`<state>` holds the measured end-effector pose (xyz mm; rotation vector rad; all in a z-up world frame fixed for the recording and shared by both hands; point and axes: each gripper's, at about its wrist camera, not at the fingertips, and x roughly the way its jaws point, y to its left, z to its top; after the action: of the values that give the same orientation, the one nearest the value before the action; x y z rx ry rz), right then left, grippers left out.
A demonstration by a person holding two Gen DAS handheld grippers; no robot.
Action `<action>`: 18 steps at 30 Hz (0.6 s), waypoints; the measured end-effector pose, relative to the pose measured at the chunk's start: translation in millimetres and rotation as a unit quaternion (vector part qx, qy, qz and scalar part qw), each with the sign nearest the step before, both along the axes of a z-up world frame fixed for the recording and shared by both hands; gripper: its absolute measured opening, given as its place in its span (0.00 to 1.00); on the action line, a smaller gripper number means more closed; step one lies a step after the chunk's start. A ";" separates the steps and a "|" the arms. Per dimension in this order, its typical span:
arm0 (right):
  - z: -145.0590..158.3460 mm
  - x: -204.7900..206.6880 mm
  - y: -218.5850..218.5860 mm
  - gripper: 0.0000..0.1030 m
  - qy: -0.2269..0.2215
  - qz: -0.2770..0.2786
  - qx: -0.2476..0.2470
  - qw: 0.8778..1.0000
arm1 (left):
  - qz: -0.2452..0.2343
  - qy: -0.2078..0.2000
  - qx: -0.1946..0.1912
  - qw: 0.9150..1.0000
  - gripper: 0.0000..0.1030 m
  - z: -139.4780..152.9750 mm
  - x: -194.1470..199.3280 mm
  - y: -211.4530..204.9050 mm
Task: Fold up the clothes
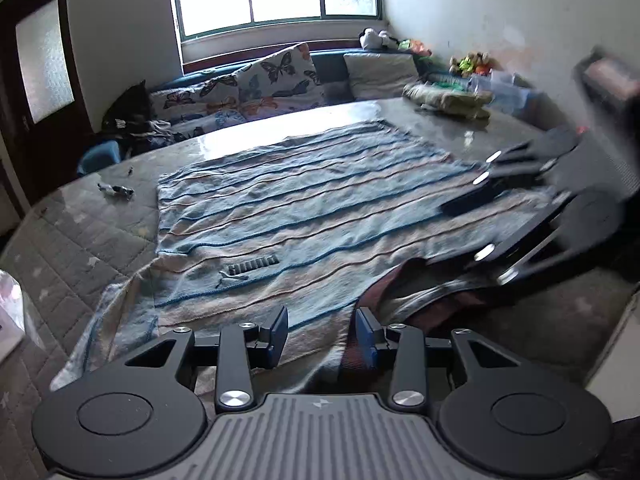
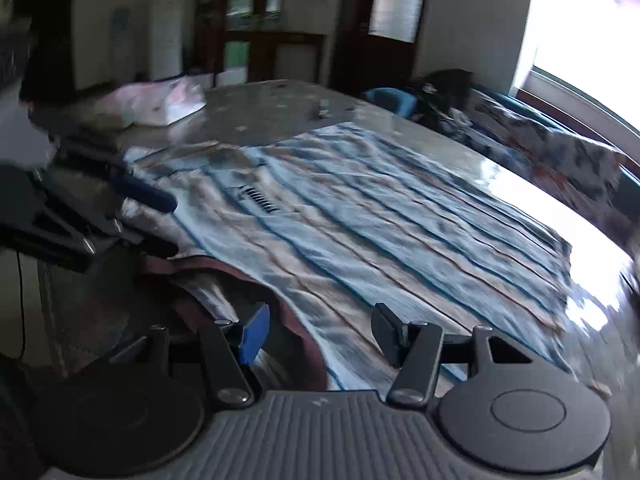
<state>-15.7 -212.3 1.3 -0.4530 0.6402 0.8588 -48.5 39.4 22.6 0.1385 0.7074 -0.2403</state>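
Note:
A blue-and-beige striped shirt (image 1: 280,208) (image 2: 380,220) lies spread flat on the grey quilted surface (image 1: 80,240), logo (image 1: 252,270) facing up. Its dark red collar (image 1: 400,284) (image 2: 296,320) sits at the near edge. My left gripper (image 1: 322,330) hovers open over the near hem beside the collar, with cloth below the fingers but none pinched. It also shows at the left of the right wrist view as the left gripper (image 2: 156,222). My right gripper (image 2: 320,334) stands open above the collar and shoulder, with nothing between its pads. It appears blurred at the shirt's right edge in the left wrist view.
A butterfly-print cushion (image 1: 276,76) and a bench run under the window. Folded greenish clothes (image 1: 448,98) sit at the far right corner. A small dark object (image 1: 116,191) lies left of the shirt. A white-and-pink bag (image 2: 160,100) rests on the far side.

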 end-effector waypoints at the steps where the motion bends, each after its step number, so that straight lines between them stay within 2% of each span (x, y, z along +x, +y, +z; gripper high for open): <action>1: -2.4 0.3 5.7 0.56 0.000 0.008 -0.005 1.000 | -0.009 0.007 -0.003 1.000 0.40 0.9 -1.8 0.3; 4: -8.4 -5.3 17.2 0.56 0.004 0.040 -0.019 0.999 | -0.027 0.011 0.026 0.999 0.40 -2.6 -7.6 -8.1; 7: -11.7 -14.8 23.0 0.56 -0.005 0.067 -0.035 0.997 | -0.021 0.013 0.043 0.999 0.40 -9.1 -8.6 -12.4; 10: -10.9 -13.6 21.9 0.57 -0.009 0.057 -0.029 0.998 | -0.018 0.016 0.059 0.998 0.39 -14.9 -8.3 -15.0; 12: -11.4 -10.2 21.1 0.57 -0.007 0.044 -0.021 0.999 | -0.018 0.018 0.066 0.998 0.29 -16.8 -7.9 -16.4; 13: -12.5 -10.0 21.7 0.57 -0.003 0.045 -0.020 0.999 | -0.017 0.017 0.068 0.997 0.28 -17.2 -7.8 -16.4; 15: -14.2 -15.0 24.0 0.57 -0.011 0.059 -0.026 0.998 | -0.016 0.013 0.073 0.997 0.17 -16.8 -8.4 -16.6; 18: -12.6 -23.9 27.6 0.57 -0.037 0.086 -0.033 0.995 | -0.016 0.010 0.074 0.997 0.12 -11.6 -7.6 -15.1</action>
<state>-39.5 -184.6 -11.4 -0.6030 0.5683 0.9805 -56.1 24.3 10.9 0.2883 0.7425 -0.2199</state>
